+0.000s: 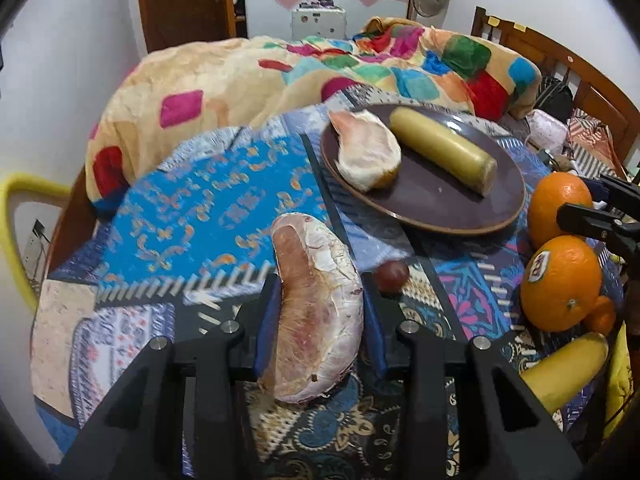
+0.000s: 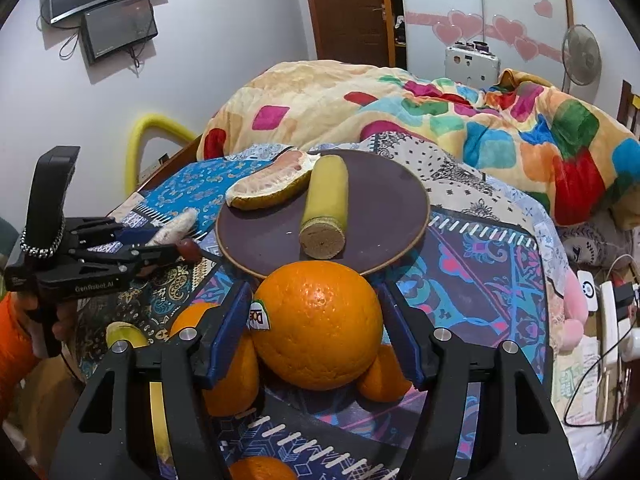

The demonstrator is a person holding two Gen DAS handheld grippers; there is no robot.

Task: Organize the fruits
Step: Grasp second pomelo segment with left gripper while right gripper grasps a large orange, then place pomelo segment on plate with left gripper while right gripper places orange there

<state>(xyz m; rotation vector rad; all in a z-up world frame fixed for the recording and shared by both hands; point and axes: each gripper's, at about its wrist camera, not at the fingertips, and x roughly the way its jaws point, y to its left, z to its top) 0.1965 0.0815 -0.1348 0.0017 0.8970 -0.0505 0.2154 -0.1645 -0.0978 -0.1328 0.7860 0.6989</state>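
Patterned bedspread (image 1: 208, 216) partly hidden beneath left gripper (image 1: 320, 320) clamping pomelo wedge (image 1: 316, 312).

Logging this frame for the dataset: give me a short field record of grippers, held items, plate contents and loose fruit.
left gripper: shut on pomelo segment
right gripper: around stickered orange, pads at its sides; contact unclear
plate: dark, holds a pomelo piece and a cut banana piece
loose on bedspread: grape, other oranges, banana
setting: bed, colourful blanket behind
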